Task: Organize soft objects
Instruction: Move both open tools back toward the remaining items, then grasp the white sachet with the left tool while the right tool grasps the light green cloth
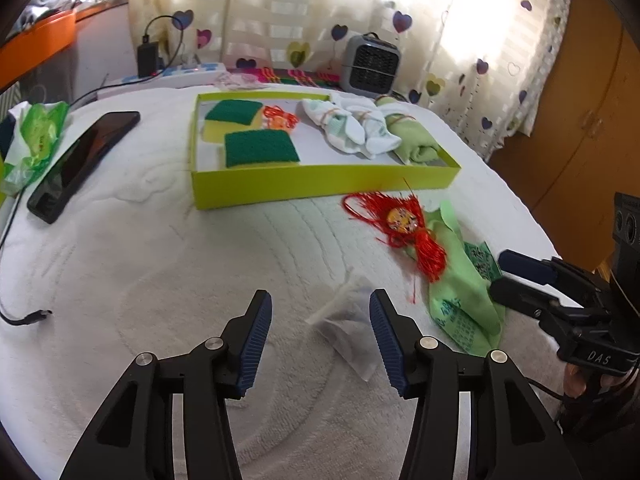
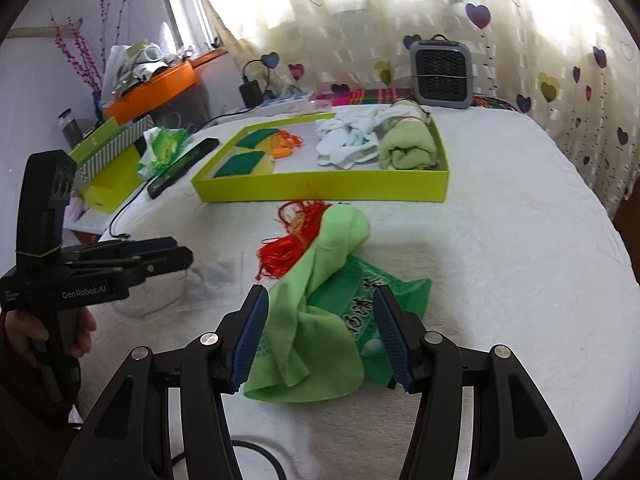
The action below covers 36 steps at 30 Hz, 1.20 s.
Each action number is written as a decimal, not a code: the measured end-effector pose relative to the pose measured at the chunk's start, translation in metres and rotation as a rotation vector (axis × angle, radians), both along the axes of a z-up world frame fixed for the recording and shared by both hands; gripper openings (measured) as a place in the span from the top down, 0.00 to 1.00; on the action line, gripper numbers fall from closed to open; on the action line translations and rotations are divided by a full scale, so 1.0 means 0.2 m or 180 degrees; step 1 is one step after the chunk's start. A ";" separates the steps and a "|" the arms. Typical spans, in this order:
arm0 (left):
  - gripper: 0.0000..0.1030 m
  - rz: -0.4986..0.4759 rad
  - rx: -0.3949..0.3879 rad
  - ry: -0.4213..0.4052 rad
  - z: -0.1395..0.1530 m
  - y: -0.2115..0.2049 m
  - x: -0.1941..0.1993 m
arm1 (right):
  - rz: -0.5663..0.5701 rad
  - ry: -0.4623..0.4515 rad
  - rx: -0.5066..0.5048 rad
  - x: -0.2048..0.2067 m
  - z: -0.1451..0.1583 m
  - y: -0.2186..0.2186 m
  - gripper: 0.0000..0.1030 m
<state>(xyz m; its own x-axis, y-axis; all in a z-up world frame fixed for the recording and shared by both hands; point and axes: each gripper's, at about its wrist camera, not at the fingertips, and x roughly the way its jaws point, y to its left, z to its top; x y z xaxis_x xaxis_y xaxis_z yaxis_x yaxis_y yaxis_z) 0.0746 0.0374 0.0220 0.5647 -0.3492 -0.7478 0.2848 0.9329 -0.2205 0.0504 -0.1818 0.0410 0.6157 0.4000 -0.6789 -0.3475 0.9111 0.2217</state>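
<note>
Green cloth [image 2: 320, 320]: one, crumpled on bed [image 2: 520, 280], between gaping right tool [image 2: 320, 336] | left tool [image 1: 320, 336]: wide, empty | yellow-green tray [image 1: 320, 184]: two sponges [image 1: 260, 148], one rolled cloth | red tassel [image 1: 404, 224]: one beside cloth

Daylight glows through pale curtains [image 2: 360, 20] dotted with hearts, a small grey heater [image 2: 440, 72] stands before them, an orange shelf [image 2: 156, 88] sits left, a wooden wardrobe [image 1: 580, 120] right.
</note>
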 end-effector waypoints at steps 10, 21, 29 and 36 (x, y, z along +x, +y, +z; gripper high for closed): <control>0.46 -0.0139 0.0142 0.0102 -0.05 -0.08 0.01 | 0.0236 0.0045 -0.0153 0.00 -0.06 0.09 0.46; 0.46 -0.0120 0.0376 0.0087 -0.06 -0.15 0.03 | 0.0284 0.0102 -0.0378 0.01 -0.10 0.14 0.46; 0.46 -0.0059 0.0339 0.0078 -0.07 -0.14 0.03 | 0.0265 0.0046 -0.0585 -0.01 -0.10 0.17 0.46; 0.51 -0.0041 0.0393 0.0033 -0.07 -0.15 0.02 | 0.0238 0.0024 -0.0654 -0.01 -0.10 0.18 0.48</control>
